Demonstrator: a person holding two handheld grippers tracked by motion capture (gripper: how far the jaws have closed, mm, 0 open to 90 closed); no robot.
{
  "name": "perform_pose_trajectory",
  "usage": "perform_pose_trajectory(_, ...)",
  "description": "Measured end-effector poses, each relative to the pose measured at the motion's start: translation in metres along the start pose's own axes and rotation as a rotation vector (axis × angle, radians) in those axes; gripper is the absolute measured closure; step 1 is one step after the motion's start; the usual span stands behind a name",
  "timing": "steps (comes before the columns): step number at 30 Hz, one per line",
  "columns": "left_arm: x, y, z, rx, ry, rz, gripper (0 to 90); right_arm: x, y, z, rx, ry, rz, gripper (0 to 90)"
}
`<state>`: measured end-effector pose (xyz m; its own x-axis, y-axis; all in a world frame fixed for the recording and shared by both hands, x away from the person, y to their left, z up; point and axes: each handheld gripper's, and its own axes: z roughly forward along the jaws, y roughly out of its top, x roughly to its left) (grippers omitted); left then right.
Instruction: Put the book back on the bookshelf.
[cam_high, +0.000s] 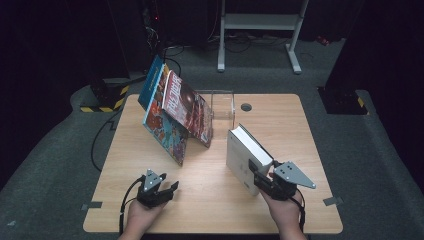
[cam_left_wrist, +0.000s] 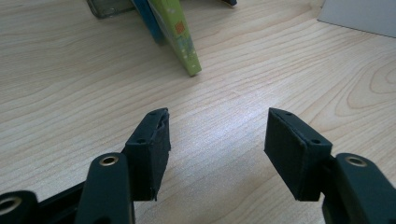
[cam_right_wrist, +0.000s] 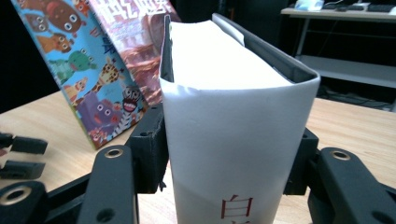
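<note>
The wooden table carries everything, and the near half between the two hands is bare board. At the far left of it two picture books lean against a clear stand, their tops tipping away toward the back-left, their lower edges resting on the wood. An open strip of table lies between them and the white book, which stands upright on the right half of the table, spine toward the person and its long axis running away from the near edge toward the stand.

That white book sits straight ahead of the right gripper, between its jaws: in the right gripper view the pads press the covers on both sides of the spine, so the gripper holds the book by its near end. The book's far end points at the gap beside the leaning books, so a move that way probably means pushing forward and a little left; the right edge of the table is near, leaving less room on that side.

The left gripper rests low near the front edge, well apart from every book, jaws moderately wide and empty above bare wood.
</note>
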<state>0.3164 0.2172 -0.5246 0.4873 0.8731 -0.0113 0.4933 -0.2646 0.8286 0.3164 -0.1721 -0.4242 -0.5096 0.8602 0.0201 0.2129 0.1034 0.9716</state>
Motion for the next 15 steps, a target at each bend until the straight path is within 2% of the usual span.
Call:
perform_pose_trajectory(2, -0.0001, -0.0001, -0.0001, 0.000, 0.000, 0.001, 40.4, -0.0002, -0.0009, 0.0002, -0.005, 0.003, 0.010, 46.6)
perform_pose_trajectory(6, -0.0001, -0.0002, -0.0001, -0.002, 0.001, 0.001, 40.4, 0.0011, -0.0027, -0.0006, -0.016, 0.010, -0.007, 48.4)
perform_pose_trajectory(15, -0.0004, -0.0003, -0.0001, -0.002, 0.001, 0.004, 40.6, 0.0023, 0.0017, -0.0014, 0.026, 0.021, -0.023, 52.2)
